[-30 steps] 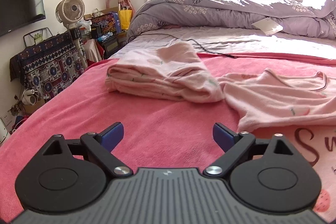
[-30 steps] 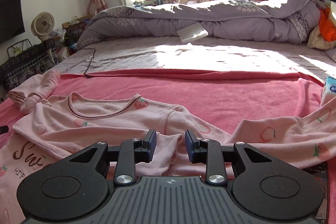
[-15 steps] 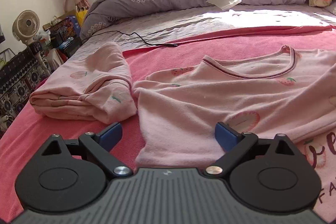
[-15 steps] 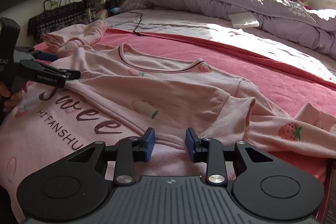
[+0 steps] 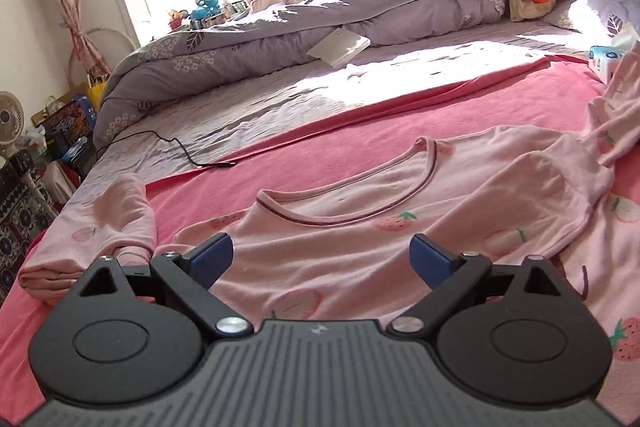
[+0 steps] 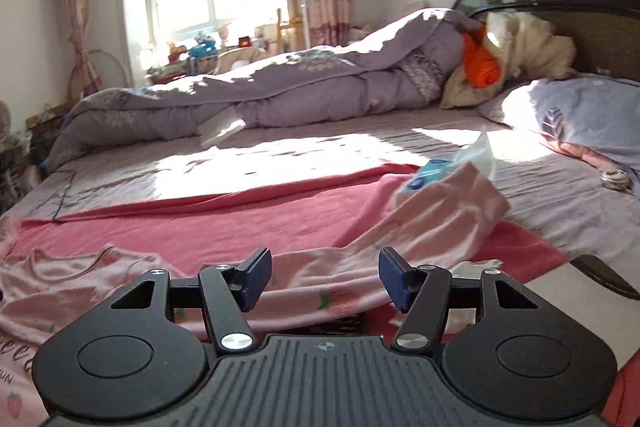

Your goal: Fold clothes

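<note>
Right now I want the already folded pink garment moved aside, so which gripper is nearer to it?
Left. The left gripper sits right beside the folded pink garment; the right gripper is over the shirt's sleeve, far across the bed.

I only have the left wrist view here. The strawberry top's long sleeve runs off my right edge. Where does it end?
Observer: The sleeve ends draped against a blue tissue pack.
Reviewer: Is the right gripper holding it?
Observer: No. The right gripper has just been opening its jaws; they stand apart above the sleeve, pinching nothing.
Reviewer: Anything past the sleeve?
Observer: A small round trinket lies on the lilac sheet.
</note>
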A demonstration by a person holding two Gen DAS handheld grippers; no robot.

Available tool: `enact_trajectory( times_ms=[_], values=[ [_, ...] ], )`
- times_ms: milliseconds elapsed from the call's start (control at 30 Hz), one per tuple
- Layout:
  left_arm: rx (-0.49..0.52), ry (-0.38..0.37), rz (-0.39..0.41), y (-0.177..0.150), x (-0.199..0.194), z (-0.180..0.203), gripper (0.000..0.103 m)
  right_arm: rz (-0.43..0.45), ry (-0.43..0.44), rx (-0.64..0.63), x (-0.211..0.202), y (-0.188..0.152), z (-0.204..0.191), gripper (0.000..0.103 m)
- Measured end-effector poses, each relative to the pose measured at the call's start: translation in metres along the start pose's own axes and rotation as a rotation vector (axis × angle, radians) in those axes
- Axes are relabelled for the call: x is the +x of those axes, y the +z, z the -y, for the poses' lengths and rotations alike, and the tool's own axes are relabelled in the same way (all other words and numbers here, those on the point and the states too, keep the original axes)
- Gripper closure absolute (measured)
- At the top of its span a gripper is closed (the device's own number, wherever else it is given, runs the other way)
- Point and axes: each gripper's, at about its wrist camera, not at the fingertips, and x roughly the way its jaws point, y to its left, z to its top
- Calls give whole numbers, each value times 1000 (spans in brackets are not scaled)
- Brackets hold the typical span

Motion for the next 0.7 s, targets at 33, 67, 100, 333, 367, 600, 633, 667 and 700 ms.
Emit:
enact_trajectory(
  times_ms=[33,67,100,333,367,600,633,667,700],
  values=[
    [17,15,-8,-3,2,5,6,7,-46,65,9,6,21,43],
    [31,30,-17,-6,5,9,6,6,-64,127,19,10,39,43],
    [29,51,-40,-10,9,8,6,5,-77,201,32,12,61,43],
    [-235,0,-135,-39,27,-44,0,-42,-61,291,94,14,103,48],
    [-274,5,-140,-40,25,-51,0,-52,-66,293,98,15,102,74],
    [-243,88,-94,-56,-3,-61,1,38,-9,206,52,37,54,87],
    [-237,113,-87,-59,-7,-62,1,47,23,182,42,44,40,87],
    [-232,137,-81,-61,-10,-64,1,56,62,154,30,52,20,87],
    [-237,151,-70,-64,-13,-67,1,62,106,122,19,59,-2,87]
  ],
)
